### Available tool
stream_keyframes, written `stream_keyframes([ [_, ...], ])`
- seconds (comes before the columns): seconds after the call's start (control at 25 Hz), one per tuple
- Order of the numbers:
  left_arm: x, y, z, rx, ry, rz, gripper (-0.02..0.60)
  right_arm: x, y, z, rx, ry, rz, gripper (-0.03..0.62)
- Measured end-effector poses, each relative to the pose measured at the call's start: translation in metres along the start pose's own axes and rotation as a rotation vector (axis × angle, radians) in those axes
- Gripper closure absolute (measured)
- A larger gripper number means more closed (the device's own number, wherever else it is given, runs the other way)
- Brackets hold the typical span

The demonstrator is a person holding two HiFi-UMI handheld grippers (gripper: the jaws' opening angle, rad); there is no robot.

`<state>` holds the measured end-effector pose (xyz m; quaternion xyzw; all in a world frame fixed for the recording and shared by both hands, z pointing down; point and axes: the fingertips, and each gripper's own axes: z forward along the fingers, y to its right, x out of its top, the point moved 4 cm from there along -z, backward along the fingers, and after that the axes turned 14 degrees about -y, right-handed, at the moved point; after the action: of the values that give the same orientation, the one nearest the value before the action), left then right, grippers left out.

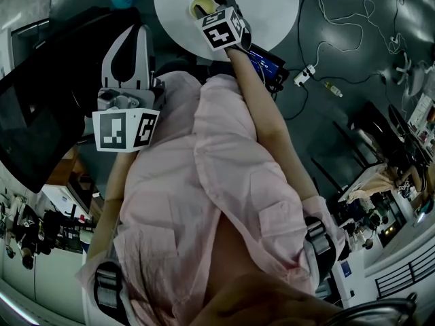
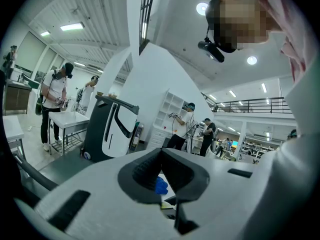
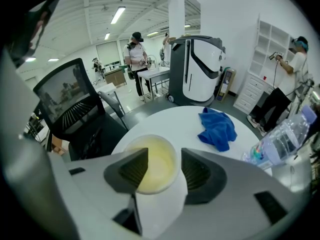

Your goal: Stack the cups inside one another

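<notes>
A cup (image 3: 156,165), pale yellow inside with a white rim, stands upright on the round white table (image 3: 175,120) near its front edge. My right gripper (image 3: 165,156) hangs over it, pointing steeply down, open. Its left pad (image 3: 134,170) overlaps the cup's rim in this view, while the right pad (image 3: 196,173) stands clear of it. In the head view the cup (image 1: 201,7) shows just left of the right gripper (image 1: 216,5). My left gripper (image 1: 134,34) is held close to the body, away from the table, roughly level. Its jaws (image 2: 160,151) meet at the tips, shut and empty.
A crumpled blue cloth (image 3: 218,128) lies on the table's far side, with a clear plastic bottle (image 3: 286,138) to the right. A black office chair (image 3: 69,104) stands at the table's left. A white-and-black machine (image 3: 199,68) stands behind. Cables (image 1: 340,19) trail on the floor.
</notes>
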<state>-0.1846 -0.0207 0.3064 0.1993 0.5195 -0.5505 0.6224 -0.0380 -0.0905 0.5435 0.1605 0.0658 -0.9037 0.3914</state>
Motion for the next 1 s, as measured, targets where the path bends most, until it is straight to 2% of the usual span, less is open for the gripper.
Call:
stream_keyframes([
  [0.48, 0.0, 0.0, -0.001, -0.004, -0.001, -0.001, 0.566, 0.003, 0.001, -0.006, -0.003, 0.026, 0.026, 0.405],
  [1.0, -0.001, 0.001, -0.001, -0.011, 0.0, 0.005, 0.566, 0.015, 0.007, -0.025, -0.037, 0.105, 0.053, 0.406],
])
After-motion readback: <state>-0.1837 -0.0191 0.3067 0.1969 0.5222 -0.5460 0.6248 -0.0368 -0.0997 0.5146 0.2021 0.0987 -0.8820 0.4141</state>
